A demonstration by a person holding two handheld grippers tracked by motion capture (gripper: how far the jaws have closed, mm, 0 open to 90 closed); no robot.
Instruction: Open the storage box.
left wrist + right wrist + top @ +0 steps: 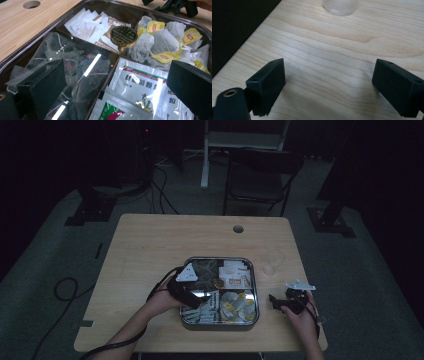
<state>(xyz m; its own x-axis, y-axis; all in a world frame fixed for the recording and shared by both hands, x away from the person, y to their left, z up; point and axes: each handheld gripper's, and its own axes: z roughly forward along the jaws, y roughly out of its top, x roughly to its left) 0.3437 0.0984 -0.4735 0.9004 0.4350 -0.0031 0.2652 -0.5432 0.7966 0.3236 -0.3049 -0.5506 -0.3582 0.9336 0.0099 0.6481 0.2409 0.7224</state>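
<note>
Wide-spread black jaws of the left gripper hover over the square metal tin with clear lid, probably aiming at its round gold knob. Right gripper, also wide and empty, waits aside over the pale wooden table.

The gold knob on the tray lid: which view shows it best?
Left gripper view: the gold knob sits close and sharp, its relief pattern visible. The high view shows it as a tiny dim disc; the right gripper view faces bare table.

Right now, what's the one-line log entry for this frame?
left gripper: open, over lidded tea box | right gripper: open, over bare table, beside box | lid knob: untouched
</note>
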